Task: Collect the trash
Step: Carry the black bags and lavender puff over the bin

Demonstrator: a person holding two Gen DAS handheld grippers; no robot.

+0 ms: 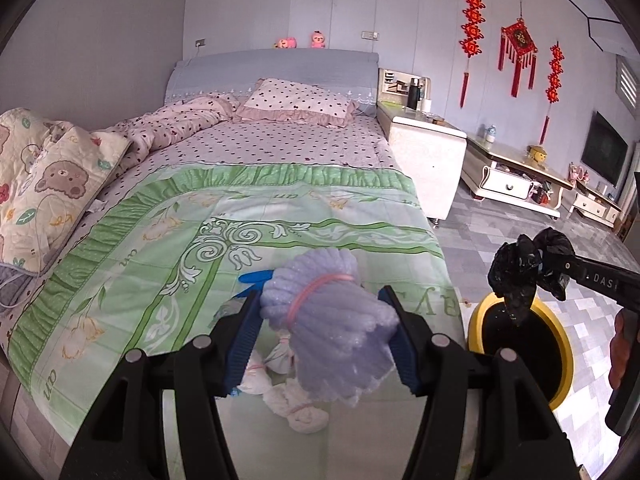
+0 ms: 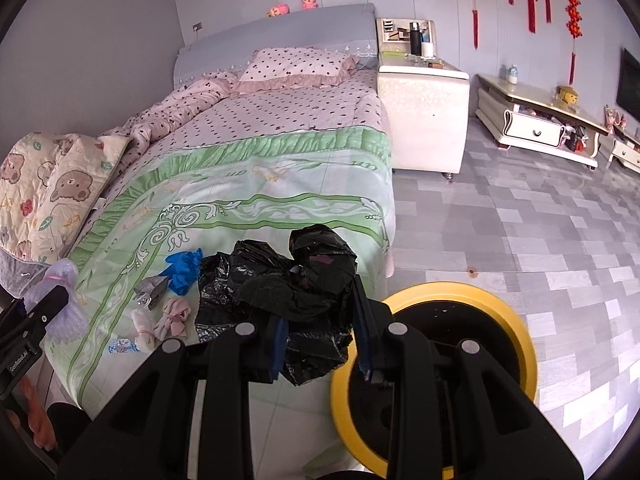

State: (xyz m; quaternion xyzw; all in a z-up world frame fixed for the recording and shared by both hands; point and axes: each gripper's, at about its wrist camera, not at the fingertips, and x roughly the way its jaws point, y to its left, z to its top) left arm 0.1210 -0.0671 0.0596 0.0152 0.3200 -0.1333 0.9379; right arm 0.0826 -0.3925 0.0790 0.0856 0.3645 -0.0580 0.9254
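Left jaws: the left gripper [image 1: 324, 340] is clamped on a pale lilac foam-net bundle [image 1: 330, 328] tied with a pink rubber band [image 1: 316, 292]; the blue pads press on both its sides, and it hangs clear above the bed.
Right jaws: the right gripper [image 2: 322, 344] is nearly closed on a crumpled black plastic bag [image 2: 288, 288], which bulges above and hangs below the pads.
Right gripper from the left wrist view: it comes in from the right edge, with the black bag held over the bin's mouth.
Bin: a round bin with a yellow rim [image 2: 524, 344] and a dark inside stands on the floor just beside the foot corner of the bed.
Trash on the bed: near the foot edge lie a crumpled blue glove [image 2: 184, 266], a small silvery wrapper [image 2: 150, 292], several pinkish-white tied wads [image 2: 172, 316] and a small blue-white wrapper [image 2: 122, 346], close together on the green floral cover [image 2: 248, 184].
Bed: a polka-dot sheet and pillow [image 2: 298, 66] lie towards the grey headboard; a bear-print quilt [image 2: 52, 188] is piled on the left edge.
Beyond the bed: a white bedside cabinet [image 2: 424, 120] stands right of the pillow end, with a low white TV stand [image 2: 536, 124] further right along the wall and red knot hangings [image 1: 518, 46] above.
Floor: grey patterned tiles [image 2: 540, 216].
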